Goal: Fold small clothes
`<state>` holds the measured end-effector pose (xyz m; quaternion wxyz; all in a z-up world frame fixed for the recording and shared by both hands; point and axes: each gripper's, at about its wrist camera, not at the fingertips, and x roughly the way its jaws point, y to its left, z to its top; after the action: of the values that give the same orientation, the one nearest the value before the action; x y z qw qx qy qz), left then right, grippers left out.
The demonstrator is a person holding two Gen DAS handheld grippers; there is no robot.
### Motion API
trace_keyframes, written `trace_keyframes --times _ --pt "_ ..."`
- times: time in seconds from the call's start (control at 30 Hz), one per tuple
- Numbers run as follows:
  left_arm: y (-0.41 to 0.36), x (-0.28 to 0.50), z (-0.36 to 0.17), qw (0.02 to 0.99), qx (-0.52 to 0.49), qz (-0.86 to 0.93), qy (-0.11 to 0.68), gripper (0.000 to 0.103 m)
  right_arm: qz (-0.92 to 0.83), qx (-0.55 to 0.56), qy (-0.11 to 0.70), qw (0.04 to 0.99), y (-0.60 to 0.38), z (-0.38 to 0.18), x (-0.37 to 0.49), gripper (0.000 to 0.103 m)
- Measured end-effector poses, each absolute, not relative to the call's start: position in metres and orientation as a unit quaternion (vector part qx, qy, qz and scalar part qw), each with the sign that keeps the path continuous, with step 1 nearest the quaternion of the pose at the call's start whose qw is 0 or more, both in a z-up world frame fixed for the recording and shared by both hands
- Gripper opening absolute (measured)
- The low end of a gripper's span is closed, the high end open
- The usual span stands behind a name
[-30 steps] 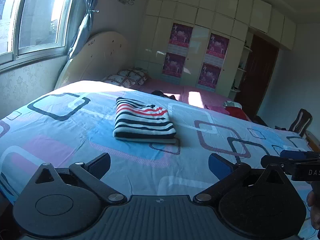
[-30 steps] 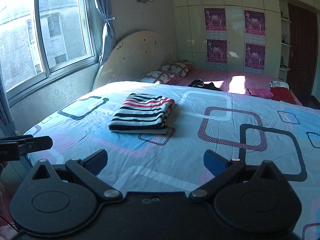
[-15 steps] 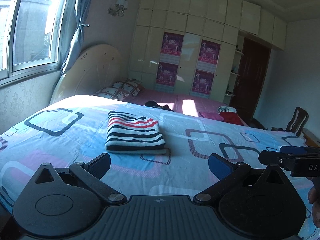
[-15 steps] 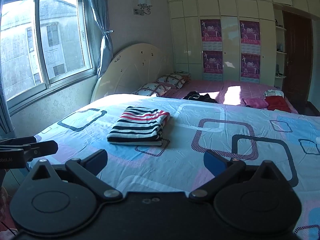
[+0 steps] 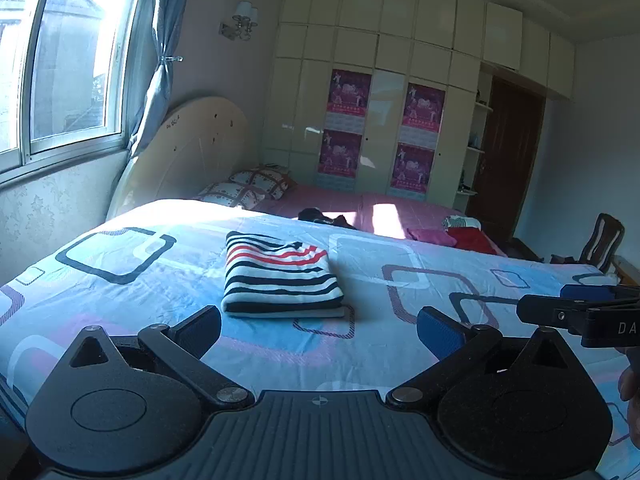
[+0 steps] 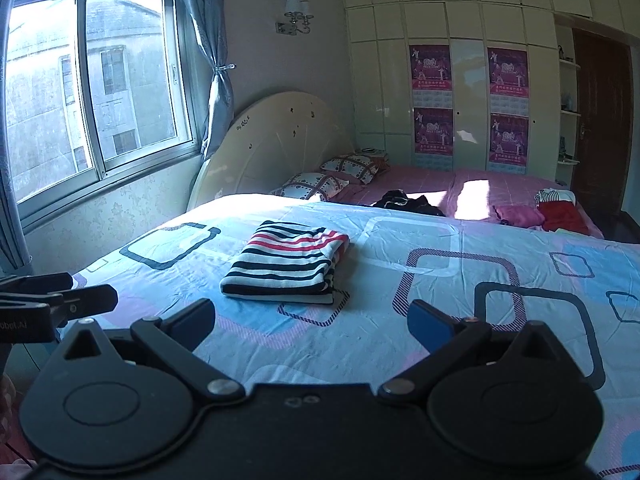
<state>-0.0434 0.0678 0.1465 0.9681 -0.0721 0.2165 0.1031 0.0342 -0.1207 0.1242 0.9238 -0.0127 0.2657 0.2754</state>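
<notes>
striped garment (image 5: 280,276) folded; fingers (image 5: 438,330) spread, empty

— Bright or dim?
— Dim and bluish overall, lit from the window (image 6: 100,92) at upper left. Overexposed glare on the bedspread (image 5: 188,210) beneath it, another sunlit patch on the pink sheet (image 6: 474,196).
— Sharpness?
— Fairly sharp mid-frame. Strong fisheye bending at the edges, dark corners, near black foreground in shadow.
</notes>
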Motion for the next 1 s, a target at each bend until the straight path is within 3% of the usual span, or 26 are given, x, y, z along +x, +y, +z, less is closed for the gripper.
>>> trace_keyframes --times 1.0 --pt "0.0608 -0.0392 0.1533 0.969 -0.06 0.099 0.217 0.103 0.276 -0.015 0.266 0.923 -0.1178 0.1242 0.0402 0.102"
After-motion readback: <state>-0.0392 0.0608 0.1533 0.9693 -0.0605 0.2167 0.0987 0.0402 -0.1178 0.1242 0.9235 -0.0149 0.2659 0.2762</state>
